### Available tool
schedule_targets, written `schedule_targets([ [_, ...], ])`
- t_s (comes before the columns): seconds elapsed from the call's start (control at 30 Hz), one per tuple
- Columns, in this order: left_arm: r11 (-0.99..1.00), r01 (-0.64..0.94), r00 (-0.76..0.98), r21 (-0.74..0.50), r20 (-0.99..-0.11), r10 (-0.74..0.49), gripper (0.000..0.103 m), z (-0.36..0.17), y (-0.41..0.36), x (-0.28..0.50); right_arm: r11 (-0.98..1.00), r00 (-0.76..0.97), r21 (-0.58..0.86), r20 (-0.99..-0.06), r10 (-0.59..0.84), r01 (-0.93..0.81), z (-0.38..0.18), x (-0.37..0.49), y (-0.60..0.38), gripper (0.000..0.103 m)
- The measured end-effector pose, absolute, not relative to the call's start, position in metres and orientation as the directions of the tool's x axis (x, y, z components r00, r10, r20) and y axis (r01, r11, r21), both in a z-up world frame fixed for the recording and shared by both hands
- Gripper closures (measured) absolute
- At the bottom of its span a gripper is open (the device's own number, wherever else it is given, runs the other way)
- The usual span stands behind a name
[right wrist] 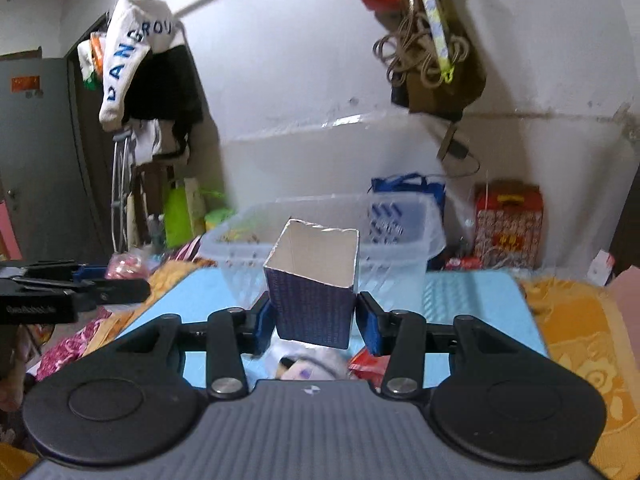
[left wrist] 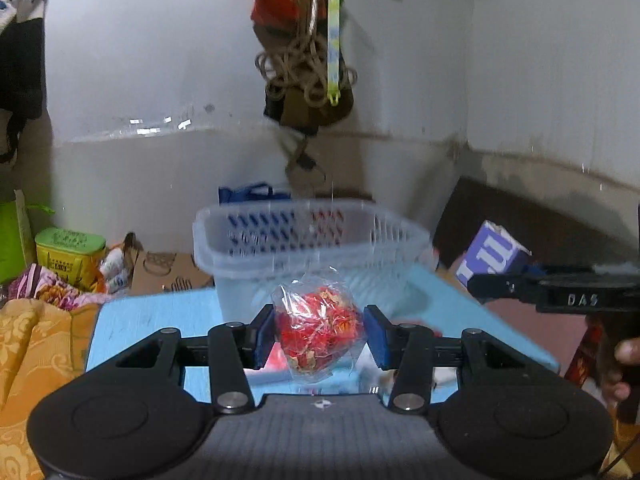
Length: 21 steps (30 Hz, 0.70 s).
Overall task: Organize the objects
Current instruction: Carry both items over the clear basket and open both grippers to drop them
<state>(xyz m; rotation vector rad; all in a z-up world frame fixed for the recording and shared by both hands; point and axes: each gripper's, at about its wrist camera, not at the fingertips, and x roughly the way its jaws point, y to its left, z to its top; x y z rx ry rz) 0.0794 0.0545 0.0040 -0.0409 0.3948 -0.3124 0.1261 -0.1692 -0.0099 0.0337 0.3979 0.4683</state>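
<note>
My left gripper [left wrist: 319, 334] is shut on a clear plastic bag of red bits [left wrist: 318, 330] and holds it above the light blue table [left wrist: 136, 320], just in front of a clear plastic basket [left wrist: 280, 240]. My right gripper [right wrist: 316, 320] is shut on an open-topped purple box [right wrist: 314, 284], held above the table [right wrist: 460, 292] in front of the same basket [right wrist: 400, 248]. The right gripper also shows in the left wrist view [left wrist: 480, 284] with the purple box [left wrist: 492, 254]. The left gripper also shows in the right wrist view [right wrist: 116, 282] at the far left with its bag [right wrist: 124, 264].
Small packets [right wrist: 312, 364] lie on the table under the right gripper. A green tin [left wrist: 70, 252], cardboard [left wrist: 168, 270] and patterned cloth [left wrist: 52, 292] sit left of the table. A red gift box [right wrist: 508, 224] and blue bag [right wrist: 408, 188] stand behind the basket. Bags [left wrist: 308, 40] hang from the wall.
</note>
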Motion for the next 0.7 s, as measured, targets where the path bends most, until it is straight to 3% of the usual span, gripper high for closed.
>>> schedule_targets([
  [0.3,0.956,0.278,0.894,-0.088,-0.339,-0.291,0.052,0.03,0.044,0.113,0.888,0.833,0.136,-0.309,0.458,-0.438,0.017,0.153,-0.171,0.056],
  [0.47,0.97,0.213,0.905,-0.114,-0.35,-0.24,0.052,0.045,0.037,0.173,0.904,0.851,0.043,-0.322,0.415,-0.424,0.023,0.208,-0.157,0.056],
  [0.57,0.981,0.155,0.898,-0.119,-0.398,-0.19,0.052,0.041,0.033,0.218,0.912,0.854,-0.021,-0.36,0.375,-0.41,0.012,0.245,-0.146,0.056],
  [0.7,0.986,0.096,0.873,-0.139,-0.463,-0.151,0.052,0.021,0.029,0.261,0.919,0.835,0.011,-0.414,0.362,-0.393,-0.008,0.276,-0.139,0.056],
])
